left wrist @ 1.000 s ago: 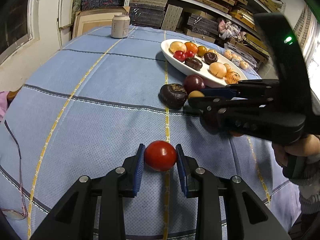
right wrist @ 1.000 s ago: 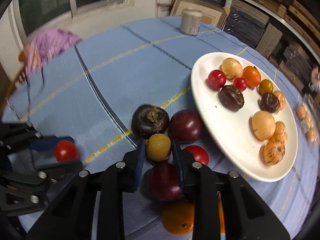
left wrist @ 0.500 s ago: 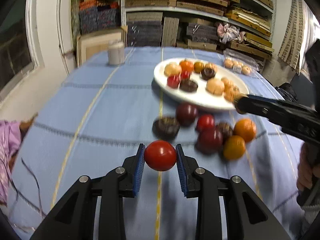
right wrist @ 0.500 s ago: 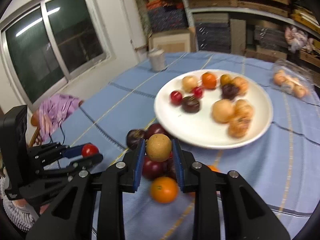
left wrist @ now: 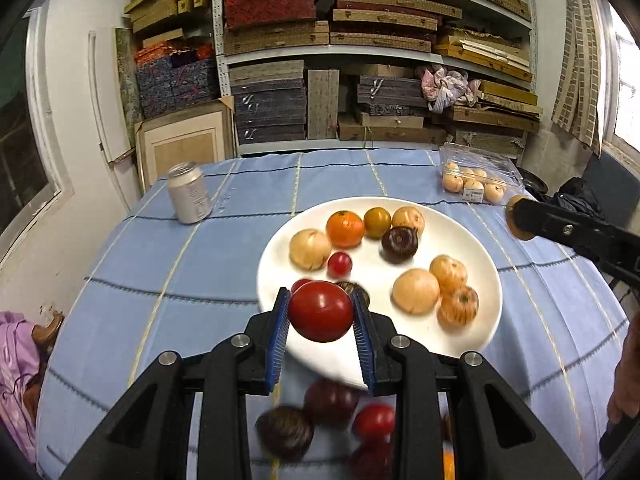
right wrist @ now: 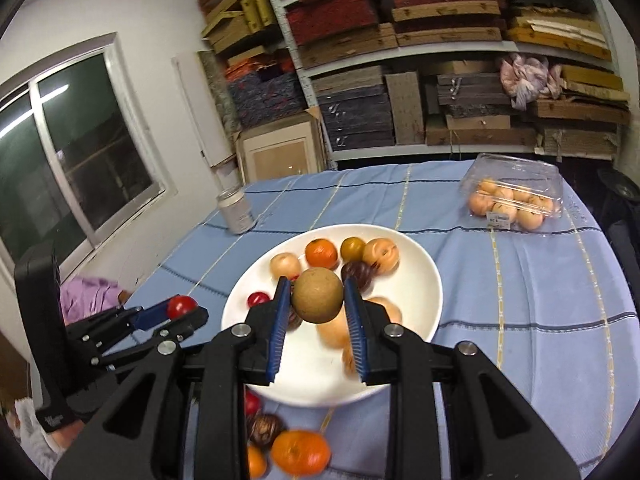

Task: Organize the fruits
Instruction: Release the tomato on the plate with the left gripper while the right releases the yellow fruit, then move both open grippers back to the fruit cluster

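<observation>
My left gripper [left wrist: 321, 312] is shut on a red tomato [left wrist: 320, 316] and holds it in the air above the near rim of the white plate [left wrist: 484, 272]. My right gripper [right wrist: 316, 296] is shut on a round brown-yellow fruit [right wrist: 317, 295], raised over the plate [right wrist: 424, 280]. The plate carries several fruits: an orange [left wrist: 345, 229], pale round ones, a dark one [left wrist: 399, 244] and a small red one [left wrist: 339, 264]. Loose fruits lie on the blue cloth in front of the plate: dark ones [left wrist: 285, 432], a red one [left wrist: 374, 420], oranges [right wrist: 300, 452]. The left gripper with its tomato also shows in the right wrist view [right wrist: 182, 307].
A drink can [left wrist: 189, 193] stands at the back left of the table. A clear plastic box of pale fruits [right wrist: 512, 196] sits at the back right. Shelves of stacked boxes line the wall behind. A purple cloth [left wrist: 16, 364] lies off the left edge.
Both grippers have lifted their fruits off the table and swung up and toward the plate; the views now look across the plate from higher up.
</observation>
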Demonstrator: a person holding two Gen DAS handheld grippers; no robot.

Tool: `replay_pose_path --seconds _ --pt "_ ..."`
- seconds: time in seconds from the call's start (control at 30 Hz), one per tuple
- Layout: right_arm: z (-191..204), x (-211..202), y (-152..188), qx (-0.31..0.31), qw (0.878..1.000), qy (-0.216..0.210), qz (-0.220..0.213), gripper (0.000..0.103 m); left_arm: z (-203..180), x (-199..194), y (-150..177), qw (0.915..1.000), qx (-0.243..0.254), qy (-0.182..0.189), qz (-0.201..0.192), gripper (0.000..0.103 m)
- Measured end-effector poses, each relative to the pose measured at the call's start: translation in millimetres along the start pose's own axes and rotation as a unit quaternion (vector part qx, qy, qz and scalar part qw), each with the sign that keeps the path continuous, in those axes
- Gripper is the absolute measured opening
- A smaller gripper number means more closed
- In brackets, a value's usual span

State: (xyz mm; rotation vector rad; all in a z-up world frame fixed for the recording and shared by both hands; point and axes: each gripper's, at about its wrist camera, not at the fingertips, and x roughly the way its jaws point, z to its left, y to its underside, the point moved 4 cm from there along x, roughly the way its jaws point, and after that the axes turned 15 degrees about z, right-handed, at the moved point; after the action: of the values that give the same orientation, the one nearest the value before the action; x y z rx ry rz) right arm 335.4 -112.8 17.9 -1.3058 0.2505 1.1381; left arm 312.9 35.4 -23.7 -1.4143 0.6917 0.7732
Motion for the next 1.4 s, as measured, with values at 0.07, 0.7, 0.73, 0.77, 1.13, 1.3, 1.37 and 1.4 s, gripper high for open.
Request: replay_pose_path --seconds 0.07,0.7,0.73,0.77,1.13,1.3,1.37,1.4 --pt "-1.5 17.9 -6.0 0.001 1.0 0.003 0.013 0.027 -3.2 9.5 -7.0 1.0 0.001 0.003 0.004 0.031" --pt "-9.8 106.3 -1.8 -0.019 0.995 0.044 0.083 0.027 -24.9 71.5 -17.1 0.9985 0.032 0.017 0.04 0.031" --pt "-9.7 107.3 -1.1 -0.02 0.995 0.046 0.083 0.028 -25.2 72.4 -16.9 0.9985 0.032 0.018 0.041 0.031" --pt "-9.5 108.0 -0.9 -0.021 0.995 0.049 0.082 0.028 -24.8 73.7 -16.8 0.9985 0.031 0.018 0.042 0.031" --pt "-5.1 97.3 -3.5 -0.028 0.996 0.055 0.069 0.05 -20.8 70.7 -17.2 0.9992 0.024 0.013 0.03 0.049" --pt "4.9 77.3 -4.1 -0.035 0.997 0.05 0.052 0.05 -18.8 59.8 -15.7 0.9995 0.022 0.011 0.021 0.054" --pt "10.5 66.7 -0.6 -0.038 0.997 0.048 0.044 0.052 -19.6 52.0 -14.3 0.9996 0.024 0.007 0.013 0.055" --pt "12.2 62.2 1.3 -0.039 0.997 0.047 0.041 0.052 -20.1 48.6 -13.0 0.9996 0.025 0.006 0.009 0.056"
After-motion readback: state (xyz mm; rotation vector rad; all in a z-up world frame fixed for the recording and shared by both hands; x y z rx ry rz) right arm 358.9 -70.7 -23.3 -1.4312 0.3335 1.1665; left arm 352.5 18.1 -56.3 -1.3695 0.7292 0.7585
